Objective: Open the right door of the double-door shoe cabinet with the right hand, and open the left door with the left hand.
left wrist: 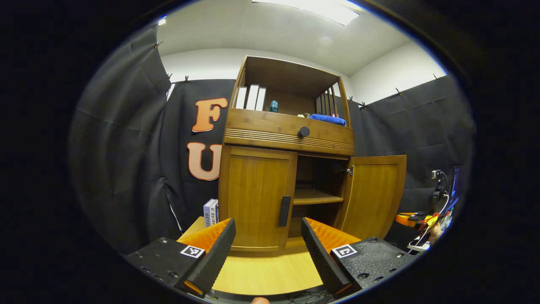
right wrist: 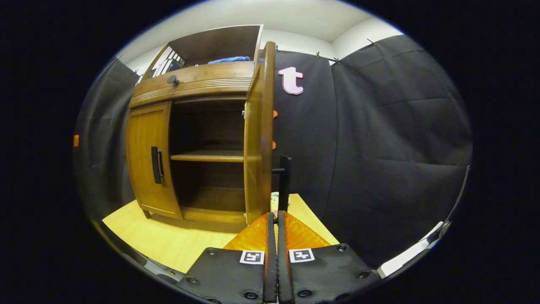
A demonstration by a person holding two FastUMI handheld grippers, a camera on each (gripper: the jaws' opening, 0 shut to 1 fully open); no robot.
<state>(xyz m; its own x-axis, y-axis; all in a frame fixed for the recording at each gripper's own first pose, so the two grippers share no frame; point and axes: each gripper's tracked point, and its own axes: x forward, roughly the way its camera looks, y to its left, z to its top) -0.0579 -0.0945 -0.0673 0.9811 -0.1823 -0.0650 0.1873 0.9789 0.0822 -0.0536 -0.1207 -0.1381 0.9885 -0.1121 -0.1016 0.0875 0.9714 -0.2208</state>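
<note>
The wooden shoe cabinet (left wrist: 287, 126) stands on a light wood table. Its left door (left wrist: 255, 198) is closed, and its dark vertical handle (left wrist: 285, 211) lies straight ahead between my fingers. My left gripper (left wrist: 268, 242) is open, a short way in front of that door and touching nothing. The right door (right wrist: 258, 135) is swung wide open and appears edge-on in the right gripper view; its inner face (left wrist: 371, 198) is visible. My right gripper (right wrist: 273, 228) is shut, its tips just below the right door's handle (right wrist: 285, 181), with nothing visible between the fingers. The shelves (right wrist: 206, 157) inside are bare.
Above the doors is a drawer with a round knob (left wrist: 303, 131). The top shelf holds white binders (left wrist: 252, 98), a teal bottle (left wrist: 274, 106) and a blue cloth (left wrist: 328, 119). Books (left wrist: 210, 212) stand left of the cabinet. Cables and equipment (left wrist: 441, 198) sit at the far right.
</note>
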